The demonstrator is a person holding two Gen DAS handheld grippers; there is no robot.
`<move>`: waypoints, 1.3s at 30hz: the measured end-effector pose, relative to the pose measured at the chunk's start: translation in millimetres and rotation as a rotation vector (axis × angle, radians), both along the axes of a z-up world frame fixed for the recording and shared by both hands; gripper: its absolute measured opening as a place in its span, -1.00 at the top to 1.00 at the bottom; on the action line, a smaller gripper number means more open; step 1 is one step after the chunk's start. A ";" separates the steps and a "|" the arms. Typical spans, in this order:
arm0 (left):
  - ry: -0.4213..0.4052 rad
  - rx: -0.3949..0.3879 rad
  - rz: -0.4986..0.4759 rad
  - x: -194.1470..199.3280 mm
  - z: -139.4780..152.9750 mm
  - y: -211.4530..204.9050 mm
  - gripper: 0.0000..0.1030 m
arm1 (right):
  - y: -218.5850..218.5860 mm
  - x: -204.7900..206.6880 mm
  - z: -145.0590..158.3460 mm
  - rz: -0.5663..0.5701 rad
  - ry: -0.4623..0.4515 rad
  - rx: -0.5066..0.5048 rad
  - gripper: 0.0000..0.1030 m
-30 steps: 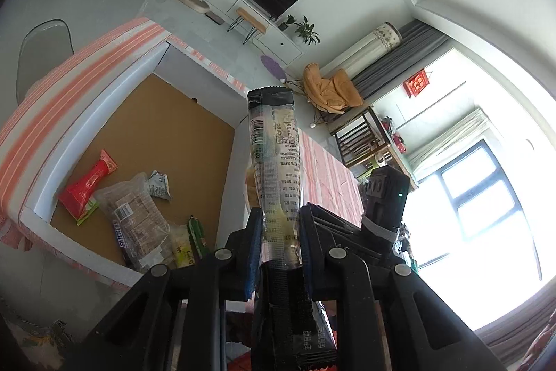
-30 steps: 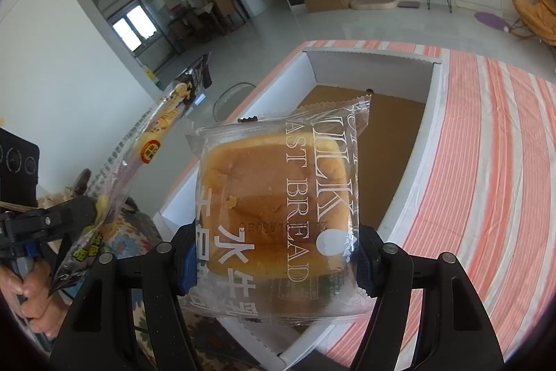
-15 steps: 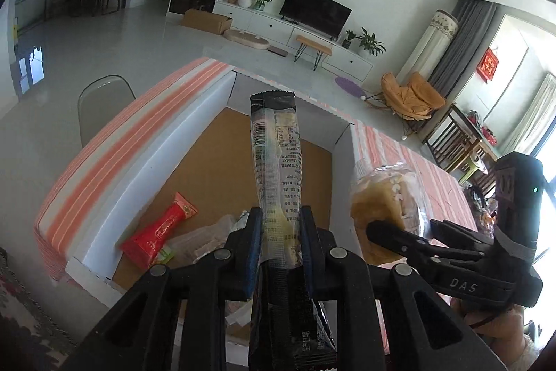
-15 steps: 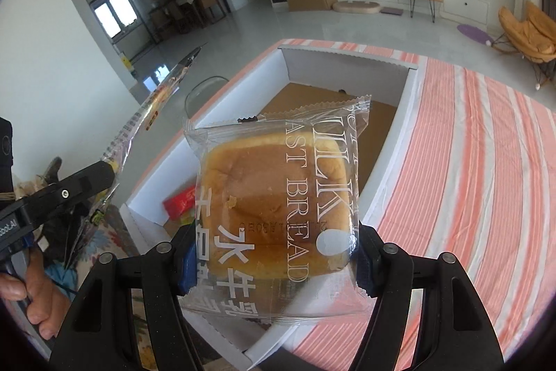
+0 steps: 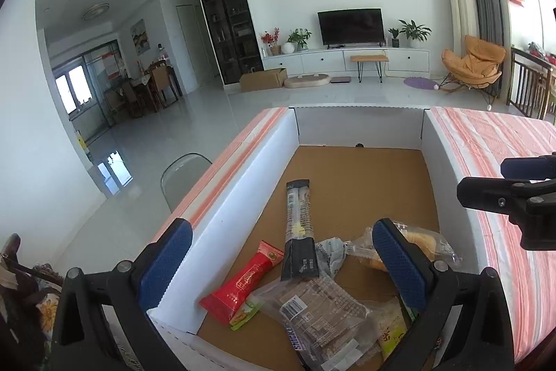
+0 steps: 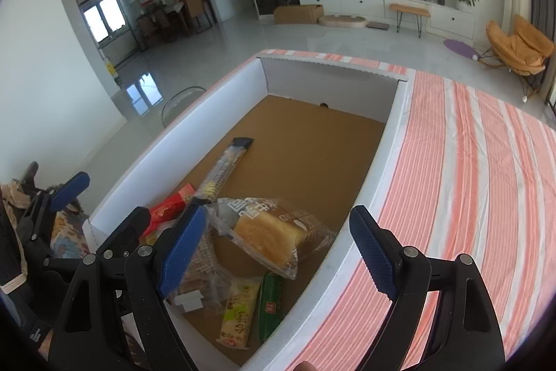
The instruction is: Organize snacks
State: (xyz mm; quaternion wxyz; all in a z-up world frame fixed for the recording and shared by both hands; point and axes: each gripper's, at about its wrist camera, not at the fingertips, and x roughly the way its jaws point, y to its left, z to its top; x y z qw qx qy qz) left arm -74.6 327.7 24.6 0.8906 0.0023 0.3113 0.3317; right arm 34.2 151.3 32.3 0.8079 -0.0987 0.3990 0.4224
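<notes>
My left claw [image 5: 281, 261] and right claw [image 6: 274, 249] are both spreading, nothing pinched. Just below the right one, the clear-wrapped square bread loaf [image 6: 269, 237] lies in the white-walled cardboard box [image 6: 368, 183]: light, squashy, slippery film, best taken across its flat sides. Ahead of the left lies the long black-ended snack stick [image 5: 298, 225].

Left gripper [image 5: 283, 261] angles downward, jaws opening wide, nothing between them; right gripper [image 6: 276, 247] beside it, jaws opening, empty
</notes>
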 end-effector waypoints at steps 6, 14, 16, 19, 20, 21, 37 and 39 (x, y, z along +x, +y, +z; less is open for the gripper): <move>0.038 -0.138 -0.007 -0.2 -5.7 1.9 -0.99 | -10.1 -13.9 5.0 -0.025 -0.039 -0.039 -0.70; 0.038 -0.139 -0.001 0.3 -0.4 1.0 -0.99 | -12.6 -30.6 9.3 -0.048 -0.067 -0.083 -0.70; 0.035 -0.139 0.006 -1.8 -0.7 3.9 -0.99 | -10.6 -34.6 8.1 -0.055 -0.085 -0.093 -0.70; 0.045 -0.163 0.008 -3.3 -2.3 8.7 -0.99 | -8.3 -39.1 7.0 -0.062 -0.115 -0.107 -0.70; 0.050 -0.167 0.010 -3.1 -2.5 9.7 -0.99 | -8.0 -40.9 6.8 -0.064 -0.125 -0.112 -0.70; 0.052 -0.165 0.015 -3.4 -3.1 10.7 -0.99 | -6.9 -41.7 6.8 -0.063 -0.135 -0.118 -0.70; 0.066 -0.154 0.065 -8.6 -6.7 23.4 -0.99 | 3.4 -55.1 6.1 -0.056 -0.189 -0.143 -0.70; 0.070 -0.152 0.069 -8.4 -8.8 24.2 -0.99 | 3.8 -55.6 6.6 -0.058 -0.197 -0.145 -0.70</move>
